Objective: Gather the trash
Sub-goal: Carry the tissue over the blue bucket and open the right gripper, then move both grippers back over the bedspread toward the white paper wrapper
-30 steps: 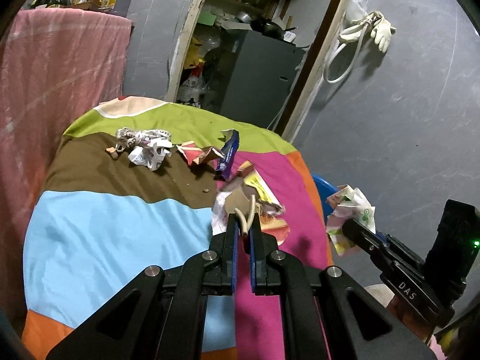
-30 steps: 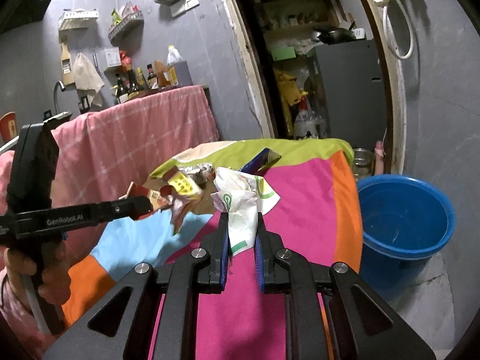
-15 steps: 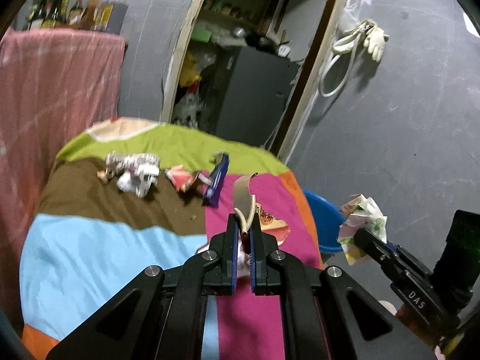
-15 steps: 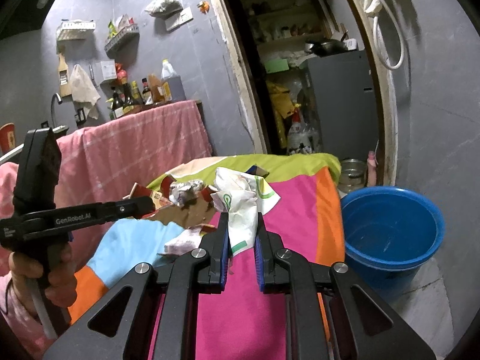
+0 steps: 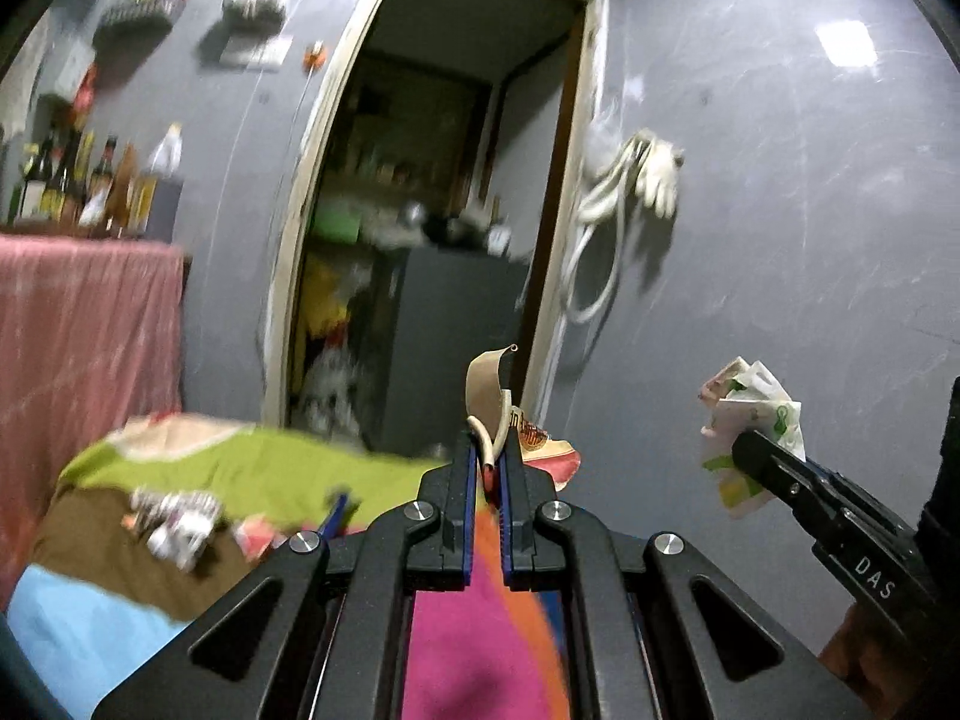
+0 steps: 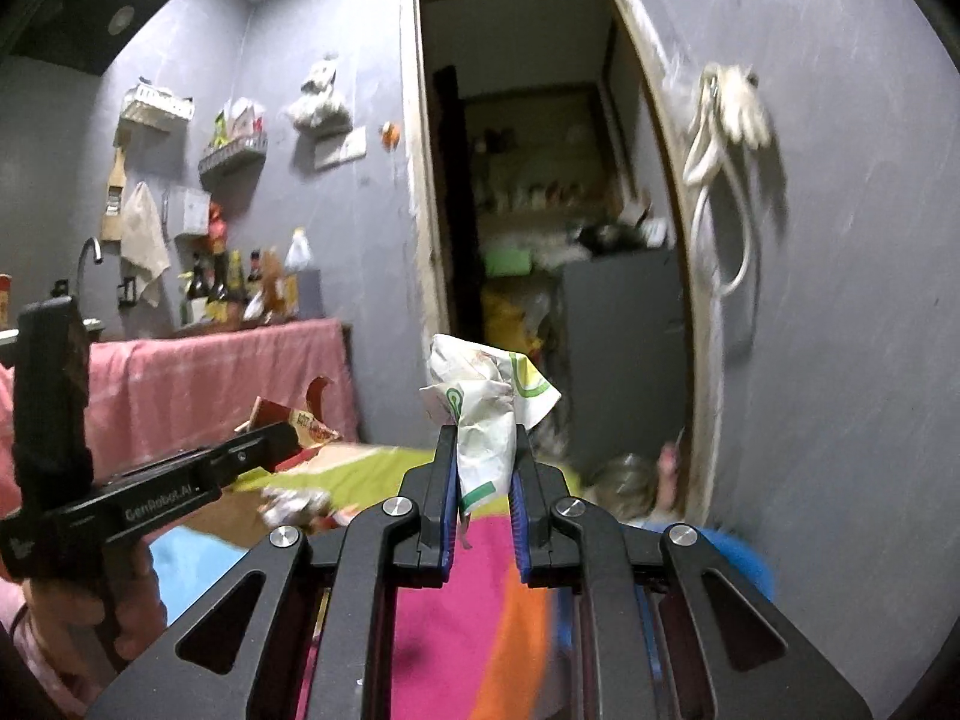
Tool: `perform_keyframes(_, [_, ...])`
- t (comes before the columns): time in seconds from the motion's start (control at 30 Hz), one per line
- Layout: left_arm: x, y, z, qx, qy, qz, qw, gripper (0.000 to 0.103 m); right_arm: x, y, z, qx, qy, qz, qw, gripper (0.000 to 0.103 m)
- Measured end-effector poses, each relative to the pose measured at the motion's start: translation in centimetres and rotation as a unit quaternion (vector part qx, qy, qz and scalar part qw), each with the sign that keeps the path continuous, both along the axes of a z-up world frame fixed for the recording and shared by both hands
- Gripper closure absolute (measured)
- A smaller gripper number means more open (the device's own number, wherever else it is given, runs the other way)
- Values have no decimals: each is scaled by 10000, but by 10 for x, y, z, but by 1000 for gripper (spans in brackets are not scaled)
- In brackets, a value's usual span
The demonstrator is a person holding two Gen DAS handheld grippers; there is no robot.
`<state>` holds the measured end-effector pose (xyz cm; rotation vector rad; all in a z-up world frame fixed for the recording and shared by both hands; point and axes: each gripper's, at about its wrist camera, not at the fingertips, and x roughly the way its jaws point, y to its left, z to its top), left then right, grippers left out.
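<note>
I am pinching a torn cardboard wrapper (image 5: pixel 487 387) in the left gripper (image 5: pixel 487 468) and crumpled white paper (image 6: pixel 486 414) in the right gripper (image 6: pixel 483 480), both raised above the worktop (image 5: pixel 468 630).

Home kitchen: sauce bottles (image 5: pixel 72 180), tap (image 6: pixel 90 252).

"DAS" on right gripper (image 5: pixel 757 461); "GenRobot.AI" on left gripper (image 6: pixel 282 441).

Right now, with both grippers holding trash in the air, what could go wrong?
The left gripper pinches only a thin edge of the torn wrapper; it may slip out. The crumpled paper in the right gripper hangs loosely and could drop onto the cloth, short of the blue bucket.
</note>
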<state>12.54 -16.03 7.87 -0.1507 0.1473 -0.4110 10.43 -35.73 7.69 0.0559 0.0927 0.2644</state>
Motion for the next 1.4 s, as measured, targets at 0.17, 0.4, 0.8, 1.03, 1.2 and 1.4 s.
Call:
perform_keyframes(0.17, [9, -38, 7, 57, -457, 73, 9989, 99, 6, -23, 11, -116, -471, -383, 9981, 90])
perform_keyframes(0.4, [39, -76, 8, -165, -618, 233, 9977, 98, 22, -57, 15, -362, -966, -792, 9915, 90])
perform_keyframes(0.8, [116, -118, -44, 221, 703, -23, 9973, 98, 80, -94, -37, -291, -150, -958, 9949, 90])
perform_keyframes(1.03, [151, -132, -80, 449, 1573, -319, 9860, 82, 111, -104, -77, 30, 648, -947, 9934, 87])
perform_keyframes(1.2, [162, -139, -93, 543, 2055, -326, 9766, 71, 124, -112, -91, 231, 1005, -872, 9908, 74])
perform_keyframes(1.4, [163, -125, -87, 326, 2213, -243, 9744, 64, 132, -116, -95, 273, 1206, -857, 9886, 73])
